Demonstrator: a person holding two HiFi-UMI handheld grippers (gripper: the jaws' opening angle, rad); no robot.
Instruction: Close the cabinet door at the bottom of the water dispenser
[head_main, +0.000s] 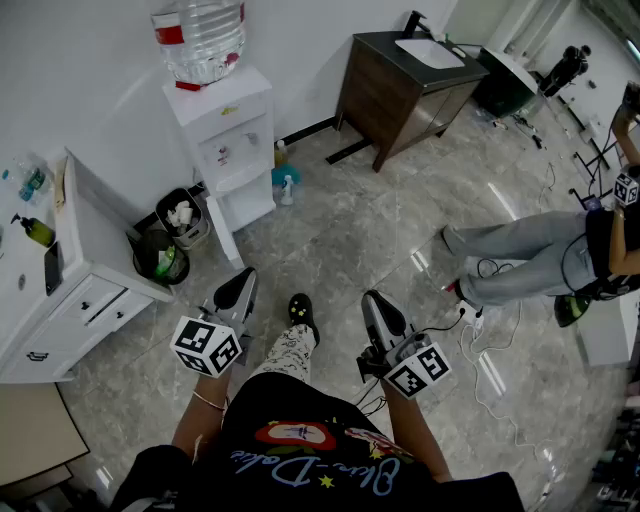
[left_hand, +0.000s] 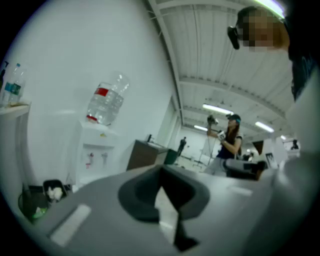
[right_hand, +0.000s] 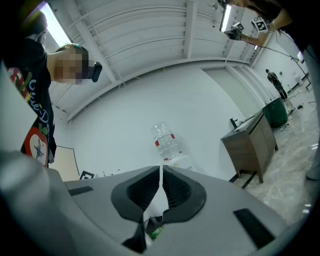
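Left claw (head_main: 244, 280), right claw (head_main: 373, 300) closed; bin (head_main: 196, 237) holds white paper (head_main: 181, 213).

The floor (head_main: 350, 250) is grey glossy stone and the wall (head_main: 100, 60) is white. A dark wooden vanity (head_main: 400, 95) stands against it — a white drawer cabinet (head_main: 70, 300) at the left. Strip lights (left_hand: 217, 108) glow overhead.

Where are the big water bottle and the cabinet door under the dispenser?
water bottle (head_main: 203, 38), head view, on its clear ribbed body.
cabinet door (head_main: 225, 236), head view, on the middle of the swung-open white panel.
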